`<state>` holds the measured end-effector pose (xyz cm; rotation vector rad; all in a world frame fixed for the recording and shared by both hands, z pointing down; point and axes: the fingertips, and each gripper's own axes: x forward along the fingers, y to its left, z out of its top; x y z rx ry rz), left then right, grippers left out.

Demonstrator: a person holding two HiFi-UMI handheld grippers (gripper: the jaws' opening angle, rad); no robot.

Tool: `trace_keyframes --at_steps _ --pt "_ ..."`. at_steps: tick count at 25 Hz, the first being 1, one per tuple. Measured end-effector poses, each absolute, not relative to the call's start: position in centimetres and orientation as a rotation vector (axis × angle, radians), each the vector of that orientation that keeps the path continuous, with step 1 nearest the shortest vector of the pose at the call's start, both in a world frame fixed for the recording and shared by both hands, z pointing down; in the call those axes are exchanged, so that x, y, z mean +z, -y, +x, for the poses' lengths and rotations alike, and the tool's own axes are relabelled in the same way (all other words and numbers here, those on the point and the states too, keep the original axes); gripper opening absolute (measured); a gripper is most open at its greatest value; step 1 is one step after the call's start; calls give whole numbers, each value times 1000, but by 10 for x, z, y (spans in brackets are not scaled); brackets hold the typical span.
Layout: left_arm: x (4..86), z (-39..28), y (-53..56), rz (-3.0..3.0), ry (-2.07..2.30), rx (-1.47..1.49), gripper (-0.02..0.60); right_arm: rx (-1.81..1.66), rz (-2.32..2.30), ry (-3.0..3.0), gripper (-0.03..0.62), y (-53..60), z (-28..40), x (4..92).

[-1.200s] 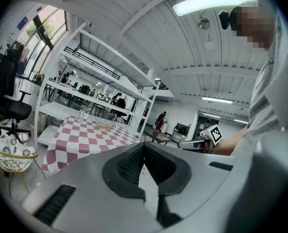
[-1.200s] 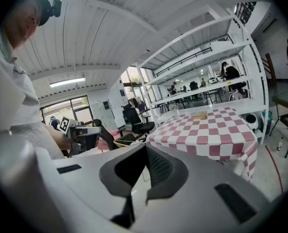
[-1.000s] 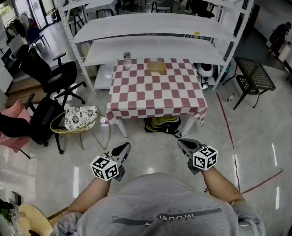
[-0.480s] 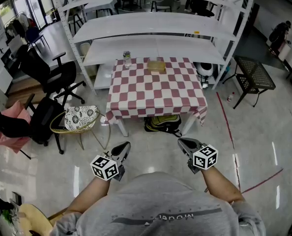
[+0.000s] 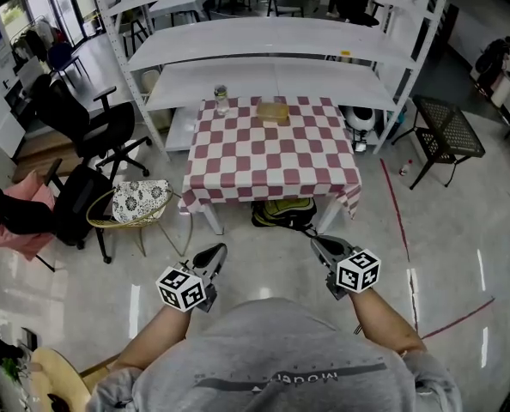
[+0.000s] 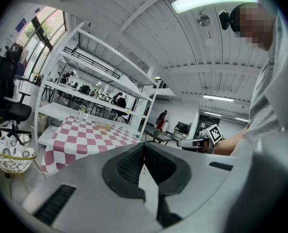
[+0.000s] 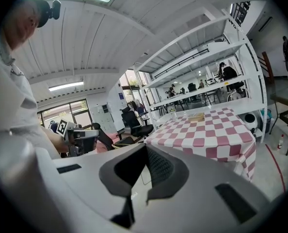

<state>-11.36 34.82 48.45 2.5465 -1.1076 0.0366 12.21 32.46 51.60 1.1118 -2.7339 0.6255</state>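
table [image 5: 272, 157], under a red-and-white check cloth, stands on the floor in front of the person, with the white rack [image 5: 264, 41] right behind it. a black chair [image 5: 83, 127] sits left of the table, well apart from it. a black mesh stand [image 5: 444, 136] is off to the right, clear of the cloth. a wire basket [image 5: 139, 206] with a patterned cushion stands near the table's left front corner. a dark bag [image 5: 282, 213] with yellow-green trim lies on the floor under the table's near edge. the left gripper [image 5: 210, 257] and the right gripper [image 5: 318, 245] hang side by side in front of the person's chest, apart from each other, both aimed at the table and short of it, over the floor; the bag is the nearest thing to them. in each gripper view the two dark pads meet at their tips with nothing between them, so both are closed and empty. on the far side of the cloth lie a flat tan box [image 5: 274, 110], near the middle of that edge, and a small jar [image 5: 221, 99] at the far left corner, apart from the box.
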Motion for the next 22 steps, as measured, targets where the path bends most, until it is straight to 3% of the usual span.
trace_keyframes --at_steps 15,22 --pt "471 -20 -353 2533 1199 11 12 583 977 2786 25 -323 206 509" --pt "477 -8 -349 2508 1218 12 12 614 960 2781 25 -313 222 520"
